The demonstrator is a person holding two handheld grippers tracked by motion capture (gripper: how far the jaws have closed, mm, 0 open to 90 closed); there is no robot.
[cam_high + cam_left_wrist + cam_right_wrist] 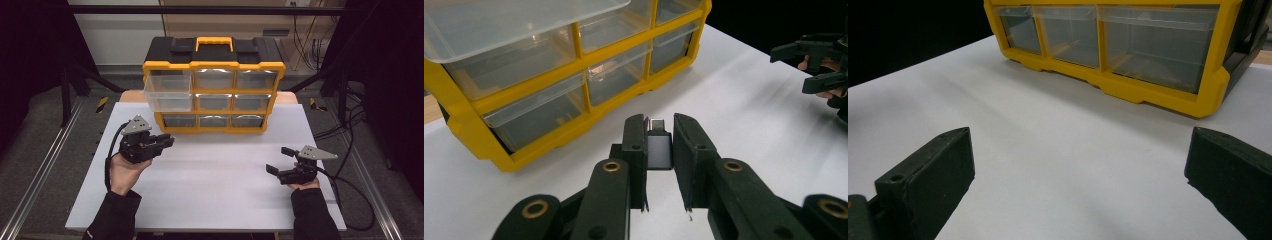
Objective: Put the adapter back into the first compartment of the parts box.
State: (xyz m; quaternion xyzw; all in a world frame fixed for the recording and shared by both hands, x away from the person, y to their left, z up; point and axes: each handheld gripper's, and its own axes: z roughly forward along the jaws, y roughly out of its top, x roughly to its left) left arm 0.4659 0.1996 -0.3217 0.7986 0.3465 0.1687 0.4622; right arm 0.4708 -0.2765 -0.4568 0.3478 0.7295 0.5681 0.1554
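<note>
Gripping adapter (659, 149), left tongs (659, 150) | drawer (167, 92) out | right tongs (279, 160) agape

You've got a white table (210, 185) with one thing sitting on it: a yellow-and-black drawer organizer (214, 85) at the middle of the far edge. Its top-left clear drawer (168, 90) is pulled out, overhanging the tabletop.

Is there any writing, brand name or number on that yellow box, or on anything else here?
None that can be read.
Yellow drawer box: no label or brand visible on its frame, lid or clear drawers.
Small dark plug-like part clamped in the left hand-held gripper: no marking legible.
Right hand-held gripper: no writing visible.
</note>
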